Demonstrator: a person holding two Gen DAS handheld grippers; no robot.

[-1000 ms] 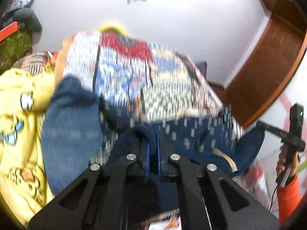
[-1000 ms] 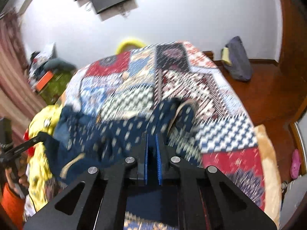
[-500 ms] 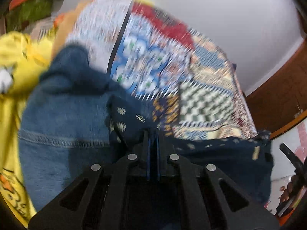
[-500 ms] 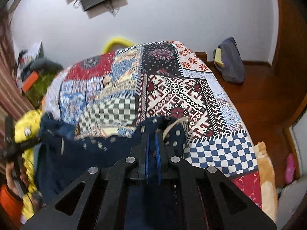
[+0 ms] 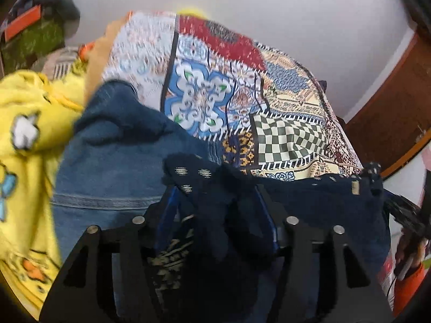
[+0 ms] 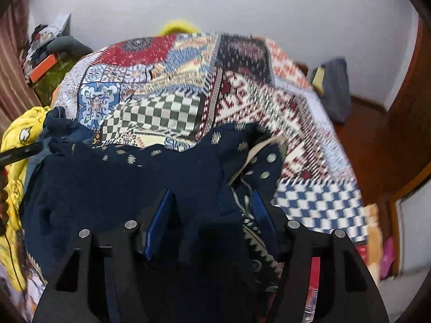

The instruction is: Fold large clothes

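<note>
Across the near edge of the bed (image 6: 317, 199), a navy printed garment (image 6: 140, 185) is spread w/ its far hem lying on the patchwork bedcover (image 5: 282, 134). Both grippers are seen mid-release: the jaws of the left gripper (image 5: 218, 210) are opening, blue pads set apart at roughly half width, w/ a bunched fold of the navy cloth between them but not visibly pressed by either pad. The jaws of the right gripper (image 6: 212, 210) are opening too, at a similar medium gap, w/ the garment's right end between the pads, where a pale inner band and a dotted lining are turned up; no clamping is seen there.

Toward the bed's left edge, blue denim (image 5: 113, 161) is laid partly under the navy garment's left end, and a yellow cartoon-print fabric (image 5: 24, 140) is piled beside the denim at that edge. In the left wrist view, an orange sleeve (image 5: 406, 290) is seen at the frame's right, near the garment's right end. Past the bed's right edge, a wooden floor (image 6: 377, 145) is visible, w/ a grey bag (image 6: 334, 88) leaned against the white wall (image 6: 269, 8). Both views are blurred by motion, so fine print detail can't be made out.
</note>
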